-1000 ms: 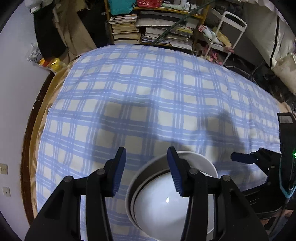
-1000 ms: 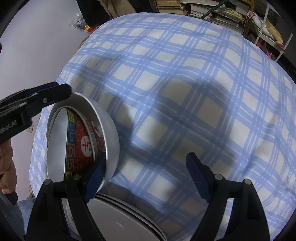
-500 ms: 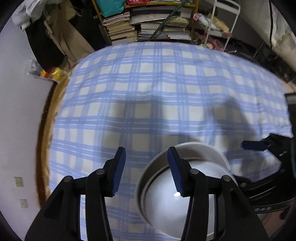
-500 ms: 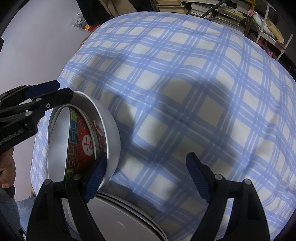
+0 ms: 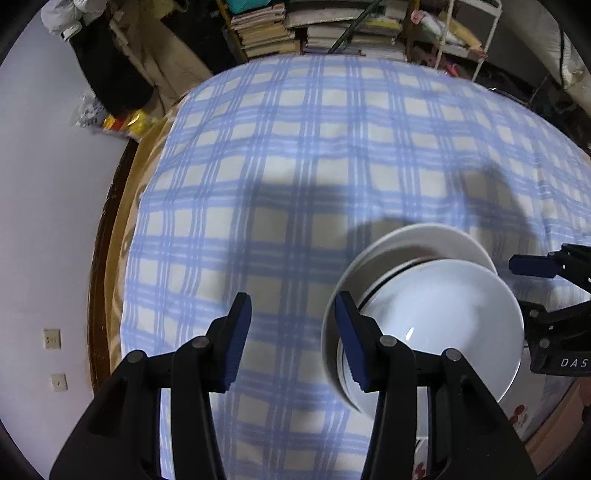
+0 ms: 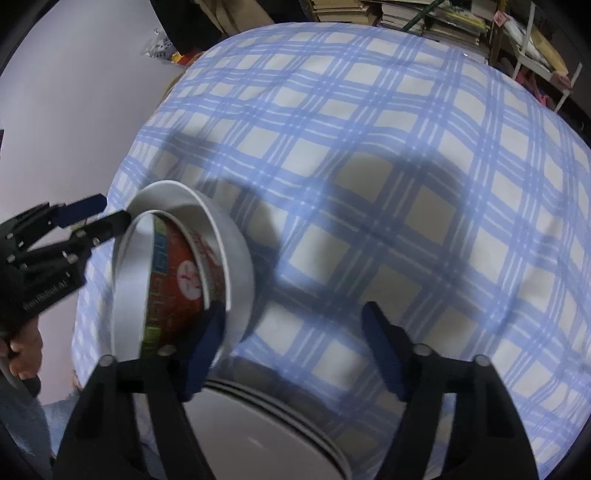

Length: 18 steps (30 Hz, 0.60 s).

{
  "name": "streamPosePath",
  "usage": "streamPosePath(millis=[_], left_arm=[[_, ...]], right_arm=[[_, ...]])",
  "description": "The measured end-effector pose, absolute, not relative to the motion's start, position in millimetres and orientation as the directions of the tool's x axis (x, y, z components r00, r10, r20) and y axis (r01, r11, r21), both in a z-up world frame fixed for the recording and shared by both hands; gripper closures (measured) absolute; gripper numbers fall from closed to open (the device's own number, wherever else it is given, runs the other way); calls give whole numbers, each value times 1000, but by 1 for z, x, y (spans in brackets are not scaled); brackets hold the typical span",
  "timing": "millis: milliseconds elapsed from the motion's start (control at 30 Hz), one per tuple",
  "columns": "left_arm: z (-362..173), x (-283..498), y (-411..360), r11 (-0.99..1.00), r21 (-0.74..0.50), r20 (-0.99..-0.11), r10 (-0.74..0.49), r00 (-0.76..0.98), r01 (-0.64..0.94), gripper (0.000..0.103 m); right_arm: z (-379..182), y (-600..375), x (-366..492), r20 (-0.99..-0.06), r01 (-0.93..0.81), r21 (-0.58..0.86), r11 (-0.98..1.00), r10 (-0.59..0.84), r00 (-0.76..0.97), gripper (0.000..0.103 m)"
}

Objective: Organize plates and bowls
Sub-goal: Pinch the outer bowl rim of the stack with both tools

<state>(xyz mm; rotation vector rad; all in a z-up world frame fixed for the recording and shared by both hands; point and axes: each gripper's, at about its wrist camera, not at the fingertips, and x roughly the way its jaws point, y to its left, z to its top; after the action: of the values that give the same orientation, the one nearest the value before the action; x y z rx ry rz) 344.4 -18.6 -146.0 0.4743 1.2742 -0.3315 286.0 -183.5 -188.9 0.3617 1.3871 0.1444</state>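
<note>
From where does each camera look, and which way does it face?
Left wrist: on the left gripper, facing steeply down at the checked cloth and white bowl; its open fingers show, the right gripper at right.
Right wrist: on the right gripper, whose jaws are closing on nothing, facing down at the red bowl; a hand shows.
Shared: cloth, bowls.

A blue-and-white checked cloth (image 5: 295, 184) covers the round bench (image 5: 110, 236). Stacked books (image 5: 266, 29) crowd shelves at twelve o'clock; a white wire rack (image 5: 480, 37) stands at one o'clock, wall sockets (image 5: 51, 338) at eight.
</note>
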Motion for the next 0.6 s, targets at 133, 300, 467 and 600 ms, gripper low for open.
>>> streamPosePath(millis=[133,300,467,600], left_arm=[[-148,341,-15,888,112,-975,11,223,446,73],[-154,334,-9,908,50,-984,-26,176,415,88],[-162,332,9,930,-59,-986,-110,122,363,91],[-166,327,9,933,-52,-984,-108,140,355,97]], right_arm=[[-184,-176,287,-931,105,340,934,319,179,53],[-183,-172,289,-926,125,357,926,334,173,76],[-181,-166,291,-923,139,364,921,337,184,88],[-180,-160,293,-926,133,354,926,327,186,96]])
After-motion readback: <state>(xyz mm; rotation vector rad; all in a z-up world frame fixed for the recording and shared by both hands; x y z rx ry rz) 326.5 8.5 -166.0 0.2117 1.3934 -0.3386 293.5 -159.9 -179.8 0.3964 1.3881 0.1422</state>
